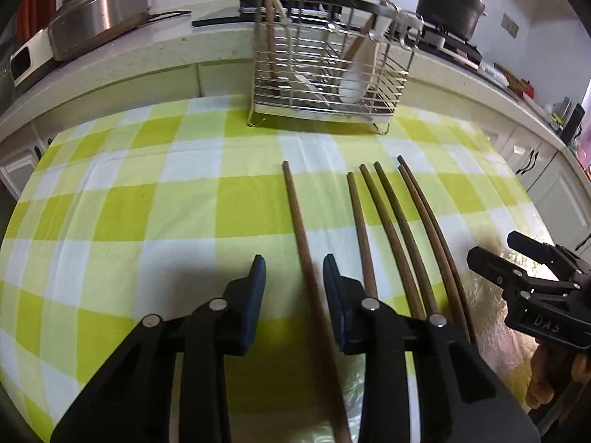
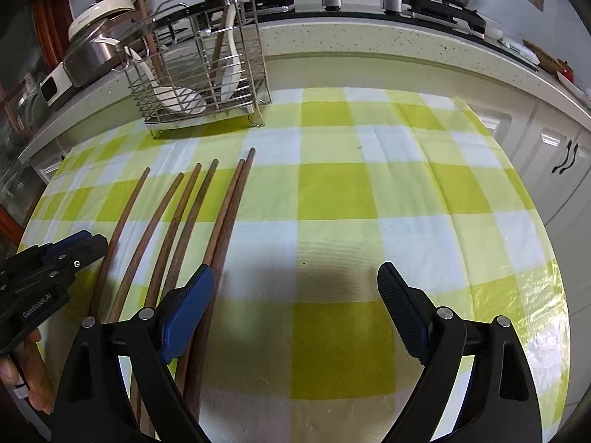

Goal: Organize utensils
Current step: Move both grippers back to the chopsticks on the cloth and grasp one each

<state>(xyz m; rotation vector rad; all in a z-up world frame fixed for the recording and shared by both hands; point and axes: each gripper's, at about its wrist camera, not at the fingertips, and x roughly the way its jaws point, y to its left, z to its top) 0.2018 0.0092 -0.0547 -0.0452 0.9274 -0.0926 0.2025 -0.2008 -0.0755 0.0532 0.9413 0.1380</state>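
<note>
Several brown wooden chopsticks point(image 1: 391, 214) lie side by side on the green-and-white checked tablecloth point(image 1: 147, 203). One chopstick point(image 1: 295, 214) lies apart at their left. My left gripper point(image 1: 293, 264) straddles this lone chopstick; the blue pads stand off it on both sides, so it is open. It also shows at the left edge of the right wrist view, left gripper point(image 2: 86, 240). My right gripper point(image 2: 295, 269) is wide open over bare cloth, its left finger point(image 2: 192, 295) above the rightmost chopsticks point(image 2: 229, 214). A wire utensil rack point(image 1: 391, 85) at the table's far edge holds white spoons point(image 1: 354, 81) and chopsticks.
Behind the table runs a speckled counter point(image 2: 369, 44) with steel cookware point(image 1: 96, 22) on the left and a black pot point(image 1: 447, 3) on a stove at the right. White cabinets point(image 2: 546, 147) stand to the right. A hand point(image 2: 33, 369) holds the left gripper.
</note>
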